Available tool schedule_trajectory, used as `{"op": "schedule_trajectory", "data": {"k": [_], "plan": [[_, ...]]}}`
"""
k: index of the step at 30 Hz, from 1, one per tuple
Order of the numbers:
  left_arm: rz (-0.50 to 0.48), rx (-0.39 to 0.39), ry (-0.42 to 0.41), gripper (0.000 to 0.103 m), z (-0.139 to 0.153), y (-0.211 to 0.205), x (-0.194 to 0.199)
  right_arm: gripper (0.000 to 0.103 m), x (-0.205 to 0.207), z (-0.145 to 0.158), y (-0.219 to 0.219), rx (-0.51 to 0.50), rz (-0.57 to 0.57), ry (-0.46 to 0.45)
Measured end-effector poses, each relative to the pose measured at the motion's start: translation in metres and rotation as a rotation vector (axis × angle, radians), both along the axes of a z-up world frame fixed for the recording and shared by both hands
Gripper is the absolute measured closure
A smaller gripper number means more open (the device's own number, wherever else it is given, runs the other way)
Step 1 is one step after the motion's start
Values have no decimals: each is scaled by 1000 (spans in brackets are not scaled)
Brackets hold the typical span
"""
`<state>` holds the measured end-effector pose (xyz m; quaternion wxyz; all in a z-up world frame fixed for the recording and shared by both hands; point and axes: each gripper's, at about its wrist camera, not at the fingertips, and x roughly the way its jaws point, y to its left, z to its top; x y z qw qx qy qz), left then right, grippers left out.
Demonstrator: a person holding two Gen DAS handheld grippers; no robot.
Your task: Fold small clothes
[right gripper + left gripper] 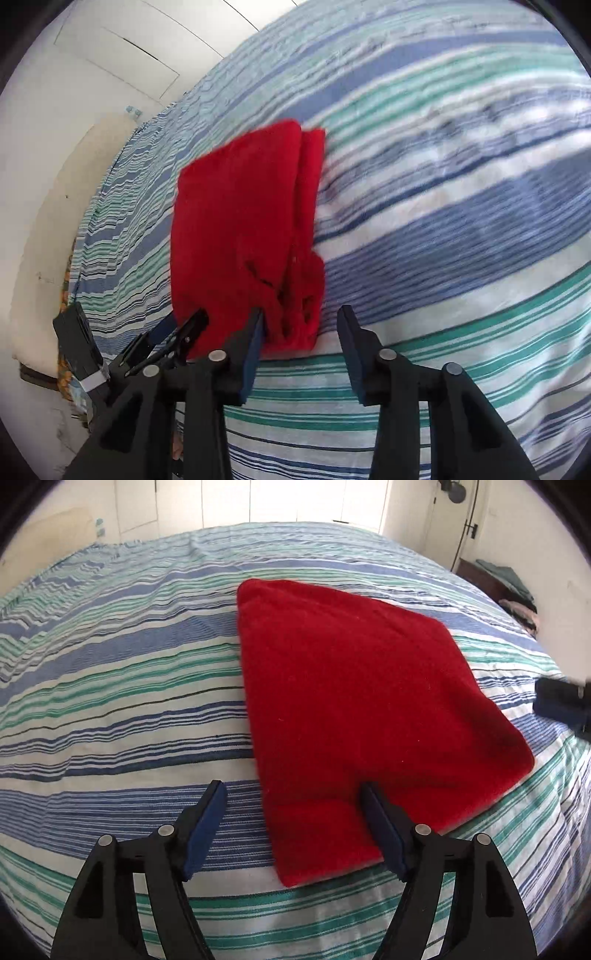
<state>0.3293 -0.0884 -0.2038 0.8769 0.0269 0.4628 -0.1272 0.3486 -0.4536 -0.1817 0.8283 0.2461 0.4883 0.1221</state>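
**Red garment lying folded on the striped bed, both tools open**

A folded red fleece garment is lying flat on a bed covered in a blue, green and white striped sheet. It is sitting near the bed's near edge, well away from the far edge by the white wall.

The left tool is hovering over the garment's near corner with its jaws spread wide. The right-hand blue pad is showing in front of the red cloth, the left-hand one over bare sheet; neither is pressing on the fabric.

The right tool is hanging just at the garment's near end, where bunched, layered edges are showing. Its jaws are standing apart with nothing clamped between them; only striped sheet is showing in the gap, and the left-hand pad is sitting just beside the crumpled cloth.

In the right wrist view the left tool is appearing at the garment's left side.
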Motion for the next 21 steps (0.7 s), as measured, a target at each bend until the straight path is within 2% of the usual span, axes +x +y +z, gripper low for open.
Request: {"op": "schedule_trajectory", "data": {"k": [2,4,6,8,10,11,12,16,19,21], "plan": [[12,-12,12,26,-3,0,0,60,19,27,1,-16,32,-80],[20,-18,20,26,-2,0,0,60,47,41,9,58,81,-134],[19,-11,25,26,0,1,0,60,79,37,22,129,130,-158],[17,-1,27,26,-1,-1,3,60,106,15,33,101,128,-112],[20,-4,35,26,0,0,3,60,121,-15,42,-34,113,-16],[24,-5,38,26,0,0,3,61,123,-29,43,-96,113,26],[28,-5,39,26,0,0,3,65,120,-34,42,-110,110,31],[34,-4,40,26,-2,-1,4,66,92,-1,38,-95,104,-77],[41,-8,46,26,-3,0,6,66,62,32,52,-95,182,-174],[45,-7,49,26,-5,0,7,66,41,43,64,-72,249,-221]]}}
